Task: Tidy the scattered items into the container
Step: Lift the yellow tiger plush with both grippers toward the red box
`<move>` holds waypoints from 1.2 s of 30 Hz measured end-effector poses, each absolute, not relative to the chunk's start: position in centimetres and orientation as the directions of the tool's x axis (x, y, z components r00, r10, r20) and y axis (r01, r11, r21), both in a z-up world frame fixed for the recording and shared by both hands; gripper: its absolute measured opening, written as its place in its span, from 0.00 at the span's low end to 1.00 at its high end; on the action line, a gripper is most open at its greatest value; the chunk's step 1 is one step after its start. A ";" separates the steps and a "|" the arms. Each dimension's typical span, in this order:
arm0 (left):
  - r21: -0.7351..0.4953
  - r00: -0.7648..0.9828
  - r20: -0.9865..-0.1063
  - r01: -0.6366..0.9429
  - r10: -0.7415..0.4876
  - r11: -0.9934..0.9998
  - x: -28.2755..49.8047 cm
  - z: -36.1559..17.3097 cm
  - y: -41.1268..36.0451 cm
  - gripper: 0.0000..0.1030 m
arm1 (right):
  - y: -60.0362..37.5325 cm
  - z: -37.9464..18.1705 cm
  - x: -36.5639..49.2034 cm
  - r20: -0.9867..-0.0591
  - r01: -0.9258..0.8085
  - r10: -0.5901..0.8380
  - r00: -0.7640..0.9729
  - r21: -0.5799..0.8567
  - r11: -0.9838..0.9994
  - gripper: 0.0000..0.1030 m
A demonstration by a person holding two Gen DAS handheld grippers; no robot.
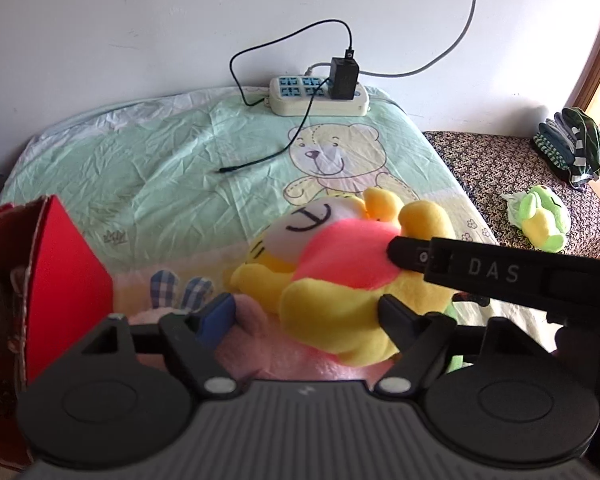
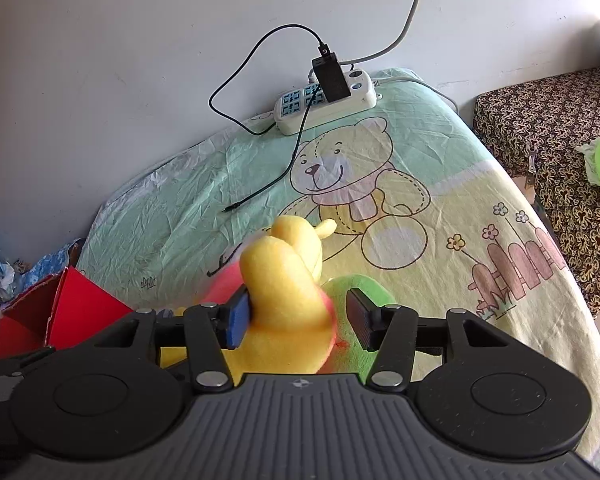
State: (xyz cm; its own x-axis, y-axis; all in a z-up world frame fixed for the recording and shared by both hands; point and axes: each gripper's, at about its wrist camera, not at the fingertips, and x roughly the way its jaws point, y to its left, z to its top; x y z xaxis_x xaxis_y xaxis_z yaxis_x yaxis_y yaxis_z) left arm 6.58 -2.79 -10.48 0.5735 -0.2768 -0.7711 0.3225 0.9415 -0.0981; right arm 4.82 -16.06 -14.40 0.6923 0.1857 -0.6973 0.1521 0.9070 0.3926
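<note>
Yellow plush bear [image 1: 340,280] in a red shirt, lying on its back on the bedsheet [image 1: 140,168], partly over a pink plush [image 1: 292,360] near the front edge. Soft, light, squashy; the pile should give under the pads and not slip much. No hard parts seen, nothing fragile.

Right gripper [image 2: 300,318]: jaws partly open around a yellow limb of the bear. The blue pad touches the limb's left side; the black pad stands clear of it, with a green plush [image 2: 360,312] behind. Not clamped yet, as far as I can judge.

Left gripper [image 1: 304,314]: jaws wide open; the right finger presses against the bear's lower body, the blue-padded finger is off it, over the pink plush.

Best hold, I judge: a limb, or the trunk where the stuffing is thick; a thin pinch of fabric may pull loose.

Red cardboard box [image 1: 60,276], open, stands just left of the toys. Power strip [image 1: 320,96] with charger and cable lies at the wall, well apart.
</note>
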 end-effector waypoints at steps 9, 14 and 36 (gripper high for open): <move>-0.051 0.597 -0.745 0.392 -0.297 0.918 5.7 -10.4 -4.5 0.39 | -17.0 -15.4 5.8 -0.702 0.188 0.255 0.665 0.488 0.852 0.56; -0.015 0.641 -0.708 0.406 -0.296 0.914 4.1 -9.0 -4.6 0.28 | -16.6 -14.4 4.3 -0.659 0.138 0.288 0.695 0.515 0.846 0.34; 0.019 0.831 -0.520 0.243 -0.198 0.970 -3.8 -0.6 2.3 0.28 | -12.5 -7.3 -2.1 -0.382 -0.103 0.359 0.852 0.549 0.830 0.31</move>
